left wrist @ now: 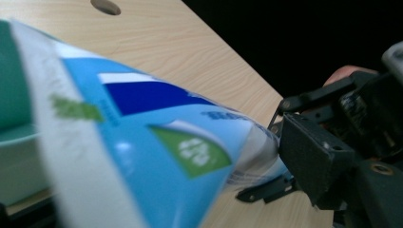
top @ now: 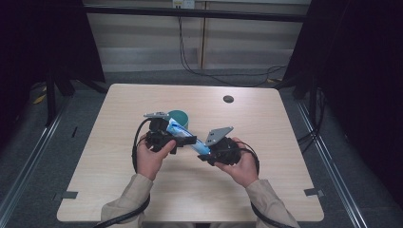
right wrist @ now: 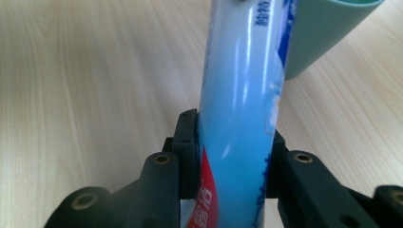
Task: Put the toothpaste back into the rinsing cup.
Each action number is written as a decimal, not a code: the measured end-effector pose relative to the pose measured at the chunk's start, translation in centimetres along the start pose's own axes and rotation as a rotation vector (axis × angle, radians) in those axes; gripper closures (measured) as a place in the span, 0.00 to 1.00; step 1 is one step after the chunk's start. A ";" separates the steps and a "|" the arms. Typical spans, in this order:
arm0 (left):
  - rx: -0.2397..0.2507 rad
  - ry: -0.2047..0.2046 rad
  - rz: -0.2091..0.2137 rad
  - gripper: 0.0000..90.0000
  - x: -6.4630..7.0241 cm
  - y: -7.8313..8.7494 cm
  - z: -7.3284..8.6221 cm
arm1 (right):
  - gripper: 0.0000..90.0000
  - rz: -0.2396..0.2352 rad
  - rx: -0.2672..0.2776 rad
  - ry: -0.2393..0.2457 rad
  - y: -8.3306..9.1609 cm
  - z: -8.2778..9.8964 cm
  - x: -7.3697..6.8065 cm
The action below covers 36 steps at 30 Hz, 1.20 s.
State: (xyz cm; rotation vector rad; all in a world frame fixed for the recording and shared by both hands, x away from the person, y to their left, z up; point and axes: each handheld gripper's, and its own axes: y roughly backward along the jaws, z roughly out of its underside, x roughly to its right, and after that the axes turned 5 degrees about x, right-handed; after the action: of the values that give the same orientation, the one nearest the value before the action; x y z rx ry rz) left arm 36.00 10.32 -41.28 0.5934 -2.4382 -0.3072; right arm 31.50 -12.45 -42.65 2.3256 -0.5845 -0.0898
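A light-blue toothpaste tube (top: 183,134) hangs in the air over the wooden table (top: 119,190), stretched between my two grippers. My right gripper (top: 205,148) is shut on the tube's lower end; in the right gripper view its black jaws press both sides of the tube (right wrist: 242,95). My left gripper (top: 167,136) is at the tube's upper, flat end. In the left gripper view the tube (left wrist: 157,142) lies blurred right against the camera and hides the jaws. The right gripper (left wrist: 278,152) shows beyond it. A teal cup (top: 180,116) stands just behind the tube.
The cup (right wrist: 328,28) is close to the tube's far end and the cup (left wrist: 12,80) sits beside the left gripper. A dark round cable hole (top: 228,99) lies in the table's far right part. Cables trail from both grippers off the front edge.
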 end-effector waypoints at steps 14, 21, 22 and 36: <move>0.044 -0.065 0.015 0.74 1.4 0.8 -0.9 | 0.71 -0.013 0.041 -0.031 -1.0 -0.3 -0.9; 0.056 -0.101 0.015 0.80 2.2 1.0 -1.5 | 0.62 -0.011 0.073 -0.040 -0.8 -0.2 -0.8; 0.059 -0.104 0.011 0.80 2.4 1.0 -1.6 | 0.61 -0.010 0.076 -0.045 -0.8 -0.2 -0.7; 0.098 -0.117 -0.022 0.82 2.9 0.9 -1.8 | 0.50 -0.039 0.119 -0.045 -1.2 0.0 -1.0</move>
State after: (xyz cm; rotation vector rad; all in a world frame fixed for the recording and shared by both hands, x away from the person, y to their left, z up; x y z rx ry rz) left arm 34.74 9.57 -38.06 0.6623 -2.5726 -0.2386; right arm 31.07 -11.21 -43.57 2.4569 -0.5808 -0.1284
